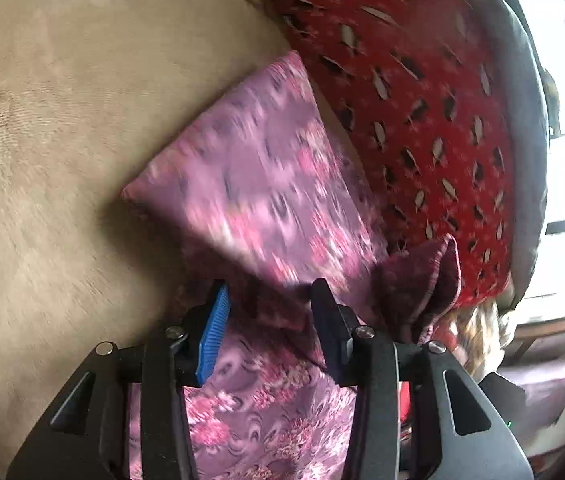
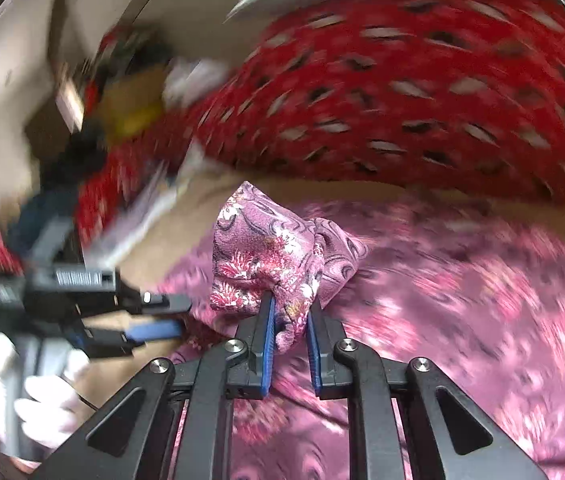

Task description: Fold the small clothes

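Two grippers over one pink floral cloth (image 2: 422, 292), thin and silky, spread flat on a tan plush sofa cushion (image 1: 62, 140). Right gripper (image 2: 289, 312) is clenched on a bunched corner of the cloth, lifted off the cushion. Left gripper (image 1: 270, 300) is released, fingers apart above the cloth's edge. Red patterned fabric (image 1: 402, 80) lies just behind the cloth.

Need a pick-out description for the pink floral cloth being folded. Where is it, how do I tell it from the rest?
Start at the tan couch. Against its right side lies a big red cloth with black and white flecks; the pink cloth lies spread just beside it. The right gripper pinches a bunched corner of it. It alone is mauve-pink with a flower print.
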Demonstrator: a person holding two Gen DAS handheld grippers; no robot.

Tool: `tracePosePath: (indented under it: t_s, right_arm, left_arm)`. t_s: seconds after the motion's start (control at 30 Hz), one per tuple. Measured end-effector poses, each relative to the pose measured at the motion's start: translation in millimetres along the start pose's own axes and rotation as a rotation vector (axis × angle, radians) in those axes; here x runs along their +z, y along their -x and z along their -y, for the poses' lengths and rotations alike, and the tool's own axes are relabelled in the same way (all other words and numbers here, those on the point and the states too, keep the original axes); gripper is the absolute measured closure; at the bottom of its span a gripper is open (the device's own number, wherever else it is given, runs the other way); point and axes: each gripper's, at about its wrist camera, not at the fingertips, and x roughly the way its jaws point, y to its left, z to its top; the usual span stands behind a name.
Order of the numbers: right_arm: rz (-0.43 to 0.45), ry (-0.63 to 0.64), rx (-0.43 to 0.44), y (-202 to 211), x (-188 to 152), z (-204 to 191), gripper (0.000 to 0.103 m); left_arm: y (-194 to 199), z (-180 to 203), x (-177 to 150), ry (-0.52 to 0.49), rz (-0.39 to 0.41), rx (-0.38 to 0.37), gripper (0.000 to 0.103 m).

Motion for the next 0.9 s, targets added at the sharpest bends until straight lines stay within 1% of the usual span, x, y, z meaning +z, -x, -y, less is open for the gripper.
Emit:
tracePosePath:
  t_s: [0.1, 0.13, 0.17, 0.3, 0.33, 0.37, 0.4, 0.43, 0.47, 0.5, 0.53, 0.57, 0.6, 0.63, 0.67, 0.7, 0.73, 0.77, 0.8, 0.83, 0.9]
  right_arm:
    - [0.04, -0.155, 0.015, 32.2, -8.0, 44.8, 0.089]
    - [0.055, -0.205, 0.013, 42.2, -12.3, 61.9, 0.089]
    - [0.064, -0.244, 0.009, 48.7, -14.5, 75.1, 0.089]
    - [0.09, -0.429, 0.0, 73.6, -39.4, 132.5, 0.089]
    - [0.084, -0.493, 0.004, 76.3, -48.9, 147.9, 0.086]
    - [0.078, -0.544, -0.006, 79.3, -56.5, 159.4, 0.084]
    - [0.076, -0.594, -0.026, 83.9, -65.3, 169.0, 0.079]
    - [0.087, -0.643, -0.033, 90.0, -73.7, 178.3, 0.078]
    - [0.123, -0.685, -0.045, 98.8, -80.4, 184.8, 0.076]
    - [0.148, -0.709, -0.053, 104.4, -82.8, 188.9, 0.067]
    - [0.182, -0.738, -0.047, 108.9, -85.1, 192.9, 0.053]
    - [0.209, -0.752, -0.033, 110.6, -84.8, 195.1, 0.047]
    - [0.22, -0.753, -0.034, 110.1, -82.5, 195.6, 0.037]
    - [0.217, -0.742, -0.044, 105.4, -77.9, 194.5, 0.035]
    - [0.188, -0.722, -0.06, 96.4, -71.7, 193.5, 0.035]
    - [0.165, -0.708, -0.067, 89.9, -68.3, 194.1, 0.038]
    - [0.148, -0.698, -0.062, 85.6, -65.8, 194.0, 0.06]
    - [0.131, -0.682, -0.053, 81.3, -61.6, 193.1, 0.085]
    - [0.122, -0.661, -0.02, 82.1, -56.3, 193.7, 0.097]
    - [0.155, -0.645, 0.031, 89.7, -51.1, 191.7, 0.097]
    - [0.251, -0.613, 0.028, 113.2, -46.3, 190.8, 0.097]
  left_arm:
    - [-3.7, 15.2, -14.2, -0.052, -0.011, 0.019, 0.062]
    - [-5.6, 17.5, -18.1, -0.062, -0.017, 0.025, 0.058]
    - [-9.3, 20.9, -23.2, -0.072, -0.025, 0.035, 0.057]
    - [-23.7, 24.6, -35.9, -0.082, -0.06, 0.069, 0.057]
    - [-25.9, 24.5, -37.1, -0.078, -0.066, 0.075, 0.057]
    - [-25.9, 23.4, -38.3, -0.074, -0.07, 0.079, 0.057]
    - [-25.7, 23.3, -38.4, -0.074, -0.068, 0.08, 0.057]
    - [-24.4, 22.9, -38.6, -0.075, -0.064, 0.084, 0.057]
    - [-23.5, 22.7, -38.3, -0.077, -0.059, 0.086, 0.057]
    - [-23.0, 22.0, -38.1, -0.077, -0.058, 0.087, 0.057]
    - [-23.8, 21.3, -38.0, -0.076, -0.059, 0.091, 0.057]
    - [-26.0, 20.3, -36.8, -0.073, -0.065, 0.098, 0.057]
    - [-28.8, 19.2, -35.3, -0.068, -0.071, 0.104, 0.057]
    - [-31.4, 19.1, -34.0, -0.062, -0.073, 0.109, 0.057]
    - [-32.7, 18.9, -32.2, -0.053, -0.075, 0.11, 0.057]
    - [-32.3, 19.9, -30.4, -0.049, -0.073, 0.107, 0.057]
    - [-30.9, 21.0, -29.4, -0.052, -0.068, 0.107, 0.057]
    - [-27.6, 23.2, -28.4, -0.062, -0.053, 0.107, 0.057]
    - [-25.4, 25.0, -27.9, -0.077, -0.039, 0.113, 0.057]
    - [-23.8, 25.9, -26.7, -0.094, -0.023, 0.13, 0.057]
    - [-28.3, 21.2, -23.4, -0.096, -0.022, 0.173, 0.057]
